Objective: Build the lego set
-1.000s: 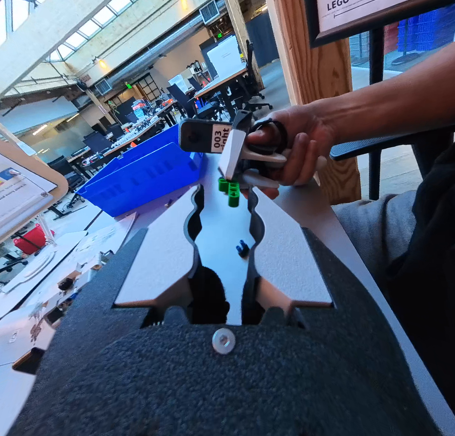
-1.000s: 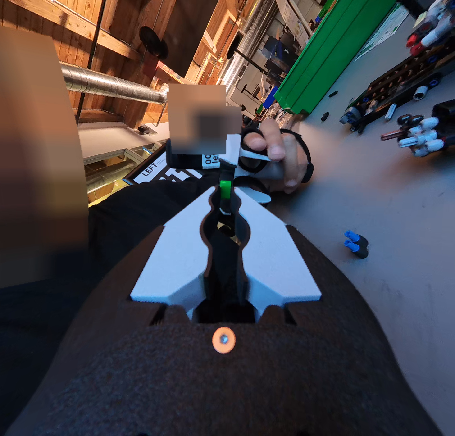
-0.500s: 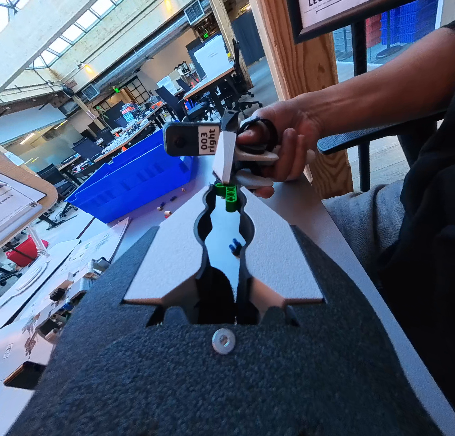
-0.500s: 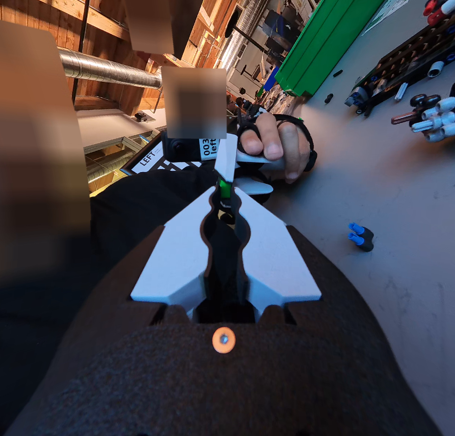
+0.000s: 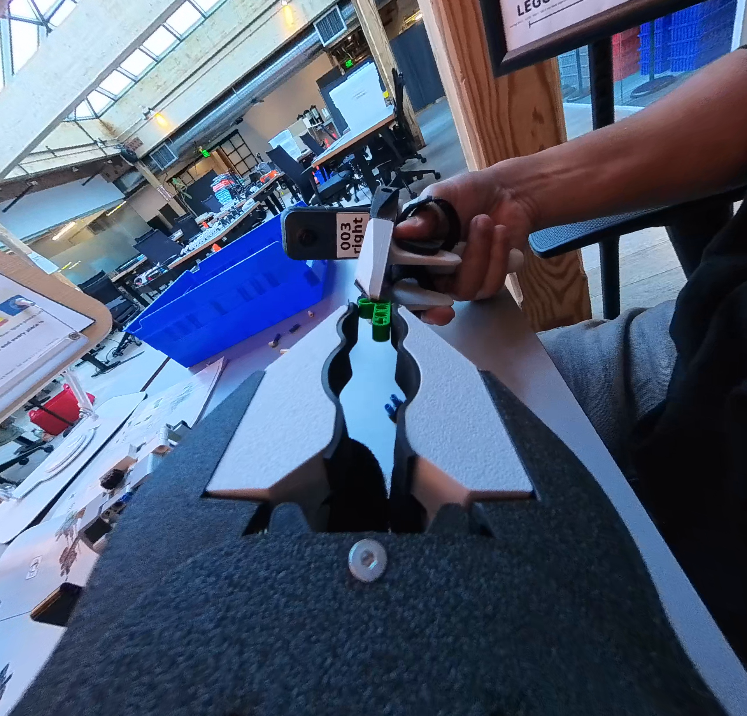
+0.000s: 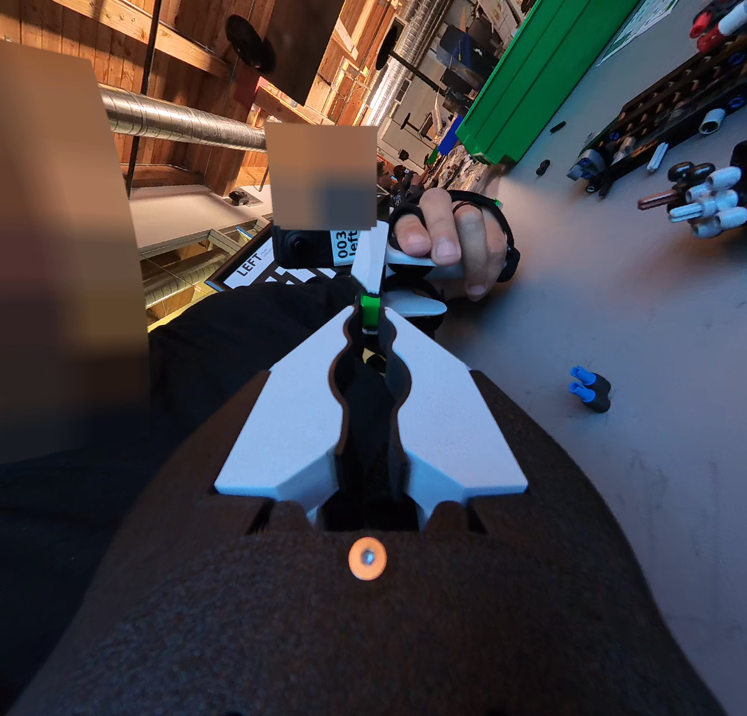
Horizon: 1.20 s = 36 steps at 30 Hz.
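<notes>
**Green piece held between the two tools, build far from finished**

The green lego piece hangs in the air above the desk, caught where the tips of both tools meet; the right tool, seen from the left wrist view, is pinched shut on its top end, and the left tool has its fingers narrowed to a slim gap with the piece at their very tips; whether they actually clamp it I cannot tell, since the tips are small and shaded.

As for progress, a long dark assembly lies well beyond the green piece, and a cluster of white and black parts sits near it; a small blue-and-black connector lies loose below the green piece; so I judge the set part built, with loose parts left to fit.

The left wrist view alone shows the piece's round holes and the blue bin behind it; the right wrist view alone shows the green bin and the built sections, and gives the piece only edge-on.
</notes>
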Tool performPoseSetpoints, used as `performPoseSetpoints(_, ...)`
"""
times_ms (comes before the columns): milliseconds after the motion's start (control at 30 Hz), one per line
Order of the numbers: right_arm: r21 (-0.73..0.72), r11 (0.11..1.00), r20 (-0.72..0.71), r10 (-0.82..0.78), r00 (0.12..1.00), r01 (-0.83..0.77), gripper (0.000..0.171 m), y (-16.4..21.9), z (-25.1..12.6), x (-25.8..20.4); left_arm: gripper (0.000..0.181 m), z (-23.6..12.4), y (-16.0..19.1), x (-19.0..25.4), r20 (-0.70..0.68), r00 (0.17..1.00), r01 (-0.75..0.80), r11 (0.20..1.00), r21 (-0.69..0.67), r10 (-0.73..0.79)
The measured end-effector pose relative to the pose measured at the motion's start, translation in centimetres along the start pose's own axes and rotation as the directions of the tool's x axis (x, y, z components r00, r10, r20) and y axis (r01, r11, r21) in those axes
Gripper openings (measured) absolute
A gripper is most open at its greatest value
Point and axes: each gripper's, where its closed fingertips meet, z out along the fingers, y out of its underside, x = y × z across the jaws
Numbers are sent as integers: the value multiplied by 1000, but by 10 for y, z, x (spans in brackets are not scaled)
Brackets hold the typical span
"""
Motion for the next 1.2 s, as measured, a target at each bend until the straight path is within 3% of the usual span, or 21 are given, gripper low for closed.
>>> performPoseSetpoints(767,50,998,-8,-28,1000,29,7,-9,-1,0,11,-1,-2,-9,95,993,-63,997,-46,67)
performPoseSetpoints(1067,144,988,-97,-38,995,51,6,-21,-2,10,11,1,8,-21,211,964,-130,980,-148,160)
performPoseSetpoints(1200,168,984,-129,-42,991,63,6,-24,-3,15,12,0,12,-25,225,967,-79,982,-169,116)
